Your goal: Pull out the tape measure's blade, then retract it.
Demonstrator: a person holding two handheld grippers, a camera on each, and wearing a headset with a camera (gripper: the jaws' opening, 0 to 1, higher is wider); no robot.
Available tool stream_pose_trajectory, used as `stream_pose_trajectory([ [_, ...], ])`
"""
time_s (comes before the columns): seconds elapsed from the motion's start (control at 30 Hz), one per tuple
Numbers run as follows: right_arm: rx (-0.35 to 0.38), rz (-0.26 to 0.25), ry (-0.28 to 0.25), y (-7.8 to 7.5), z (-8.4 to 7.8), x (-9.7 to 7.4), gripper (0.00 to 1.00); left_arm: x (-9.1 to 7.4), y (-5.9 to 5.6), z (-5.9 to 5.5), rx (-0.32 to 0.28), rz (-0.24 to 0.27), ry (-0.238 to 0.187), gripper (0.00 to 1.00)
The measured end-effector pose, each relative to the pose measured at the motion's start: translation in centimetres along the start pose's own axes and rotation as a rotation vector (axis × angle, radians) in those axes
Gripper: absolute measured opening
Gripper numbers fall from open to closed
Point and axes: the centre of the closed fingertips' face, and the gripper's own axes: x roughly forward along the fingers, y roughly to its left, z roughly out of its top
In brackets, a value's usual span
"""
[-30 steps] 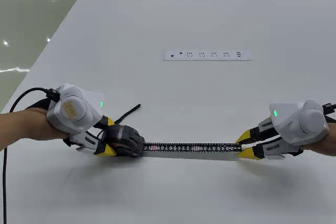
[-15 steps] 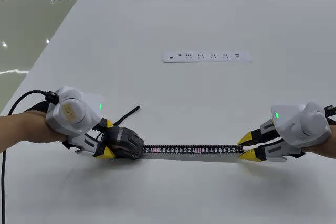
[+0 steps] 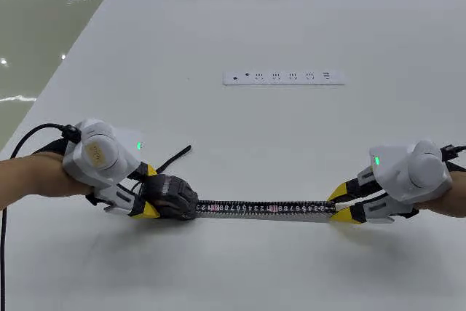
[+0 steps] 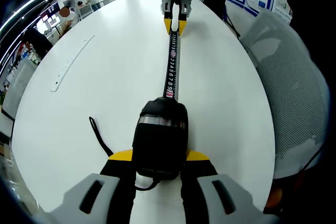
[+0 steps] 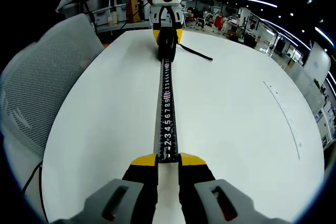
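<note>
Cannot make out the end hook of the blade (image 3: 266,208), pinched in the right gripper (image 3: 337,205), nor the small markings on the power strip (image 3: 283,77).

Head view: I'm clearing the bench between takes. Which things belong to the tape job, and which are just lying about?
In the job:
- tape case, held in the left gripper
- blade, drawn out along the table, its end pinched in the right gripper

Lying about:
- power strip, farther back on the table
- mesh chair, beside the table

Legend: white workbench (image 3: 306,20) bore a power strip (image 3: 284,77); glossy pale floor (image 3: 29,34) reflected ceiling lights; a grey mesh chair (image 4: 294,77) stood alongside.
</note>
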Motion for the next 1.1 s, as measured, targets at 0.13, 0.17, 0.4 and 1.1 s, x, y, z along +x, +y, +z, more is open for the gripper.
stream_pose_trajectory([
  [0.13, -0.001, 0.0, 0.017, -0.2, -0.3, 0.2, 0.14, 0.1, 0.2, -0.2, -0.011, 0.002, -0.003, 0.28],
  [0.17, 0.001, 0.0, 0.013, -0.2, -0.2, 0.2, 0.14, 0.1, 0.1, -0.1, -0.012, 0.002, -0.003, 0.28],
  [0.4, 0.014, -0.01, 0.021, -0.5, -0.3, 0.2, 0.15, 0.1, 0.0, 0.2, -0.011, -0.003, 0.008, 0.28],
  [1.1, 0.139, -0.067, 0.022, -0.2, -1.0, -1.1, 0.38, -0.4, 0.2, 0.3, -0.094, -0.006, -0.04, 0.47],
])
